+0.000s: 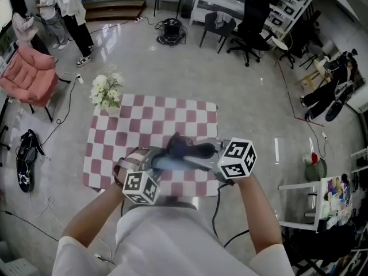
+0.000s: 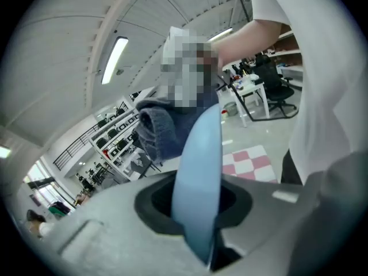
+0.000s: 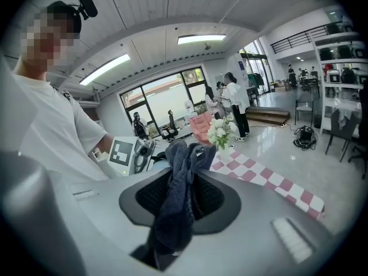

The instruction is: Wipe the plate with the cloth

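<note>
The plate is up in the air, pale blue and seen edge-on, its rim clamped between the jaws of the left gripper. The dark cloth sits bunched against the plate's far side. It is pinched in the right gripper, whose jaws are closed on a thick twisted fold. Both tools meet just above the near edge of the checkered table - a vase of white flowers stands at its far left corner.
</note>
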Action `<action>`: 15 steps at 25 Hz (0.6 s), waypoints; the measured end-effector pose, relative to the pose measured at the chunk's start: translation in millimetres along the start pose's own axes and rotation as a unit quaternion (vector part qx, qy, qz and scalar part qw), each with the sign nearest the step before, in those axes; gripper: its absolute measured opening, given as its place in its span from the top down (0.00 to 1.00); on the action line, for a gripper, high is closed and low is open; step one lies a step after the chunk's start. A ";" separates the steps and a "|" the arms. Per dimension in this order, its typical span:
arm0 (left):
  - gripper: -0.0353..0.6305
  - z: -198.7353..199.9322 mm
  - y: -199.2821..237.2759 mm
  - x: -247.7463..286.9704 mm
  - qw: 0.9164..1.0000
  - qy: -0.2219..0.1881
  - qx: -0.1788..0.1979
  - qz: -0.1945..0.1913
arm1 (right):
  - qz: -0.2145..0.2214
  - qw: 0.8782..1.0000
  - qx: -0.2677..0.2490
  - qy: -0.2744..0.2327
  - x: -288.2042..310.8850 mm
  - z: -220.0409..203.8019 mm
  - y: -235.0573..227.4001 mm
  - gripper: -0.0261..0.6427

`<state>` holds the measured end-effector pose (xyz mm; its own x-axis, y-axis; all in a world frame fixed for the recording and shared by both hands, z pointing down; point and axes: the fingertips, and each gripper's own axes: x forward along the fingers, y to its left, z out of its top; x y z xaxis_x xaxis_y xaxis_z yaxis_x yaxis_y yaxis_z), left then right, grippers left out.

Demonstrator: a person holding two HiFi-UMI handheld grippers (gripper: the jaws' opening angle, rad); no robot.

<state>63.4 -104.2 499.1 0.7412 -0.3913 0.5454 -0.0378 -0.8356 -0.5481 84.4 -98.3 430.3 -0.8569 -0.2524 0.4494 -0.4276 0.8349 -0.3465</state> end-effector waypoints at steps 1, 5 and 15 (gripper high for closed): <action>0.84 1.0 1.8 -0.6 1.000 -0.003 0.001 0.003 | -0.004 1.000 0.006 -0.003 -3.4 -1.8 -3.7 0.81; 0.84 5.5 10.1 -0.5 1.000 -0.014 0.006 0.013 | -0.023 0.999 0.023 -0.004 -15.0 -9.0 -20.6 0.81; 0.84 14.5 26.4 -9.6 0.998 -0.039 0.023 0.044 | -0.042 0.997 0.067 -0.020 -32.4 -26.1 -56.7 0.81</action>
<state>65.0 -116.9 470.2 0.7860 -0.4293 0.4448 -0.0754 -0.7808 -0.6203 143.9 -124.6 456.8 -0.8265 -0.3399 0.4487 -0.5302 0.7378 -0.4177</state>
